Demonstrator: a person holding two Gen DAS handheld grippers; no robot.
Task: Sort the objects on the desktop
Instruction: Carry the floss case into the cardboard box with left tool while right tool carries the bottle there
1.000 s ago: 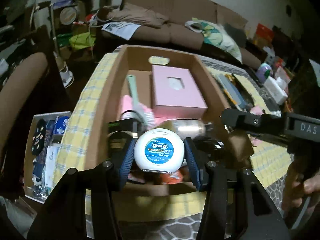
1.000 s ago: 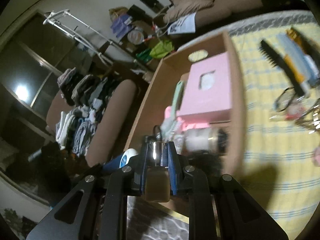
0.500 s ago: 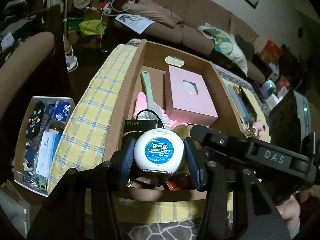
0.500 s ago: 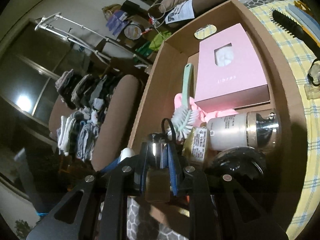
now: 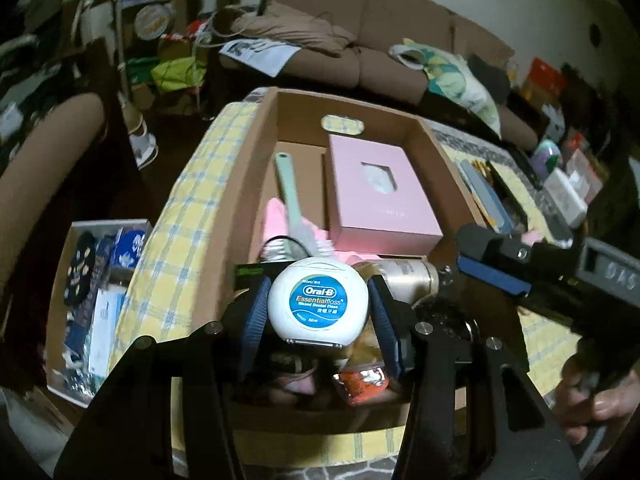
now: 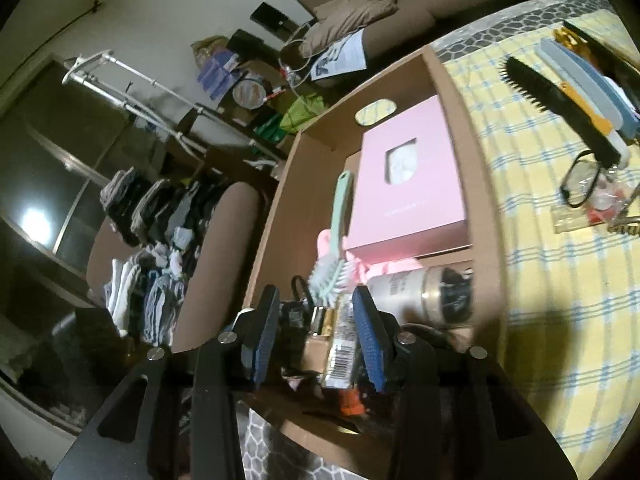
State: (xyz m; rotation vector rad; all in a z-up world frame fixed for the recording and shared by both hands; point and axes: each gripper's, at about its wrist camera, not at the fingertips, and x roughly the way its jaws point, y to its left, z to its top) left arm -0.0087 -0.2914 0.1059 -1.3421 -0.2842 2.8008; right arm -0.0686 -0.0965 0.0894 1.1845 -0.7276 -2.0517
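Note:
My left gripper [image 5: 318, 314] is shut on a white round Oral-B dental floss case [image 5: 318, 306] and holds it over the near end of a cardboard box [image 5: 236, 196]. My right gripper [image 6: 316, 338] is open above the same box [image 6: 276, 240]; a small amber bottle with a barcode label [image 6: 340, 354] lies between and below its fingers, in the box. The right gripper also shows at the right of the left wrist view [image 5: 492, 262]. In the box lie a pink carton [image 5: 380, 196], a mint brush [image 5: 290, 196] and a cream jar [image 6: 424, 294].
The box stands on a yellow checked cloth [image 6: 560, 280]. On the cloth to the right lie a black comb [image 6: 560, 108], a grey-blue file [image 6: 584, 80] and black-framed glasses [image 6: 580, 178]. A white tray of small items [image 5: 92, 300] sits left of the table. A brown sofa [image 5: 360, 32] is behind.
My right gripper has opened and let go of the amber bottle, which now lies in the box. My left gripper still holds the floss case and has shifted slightly.

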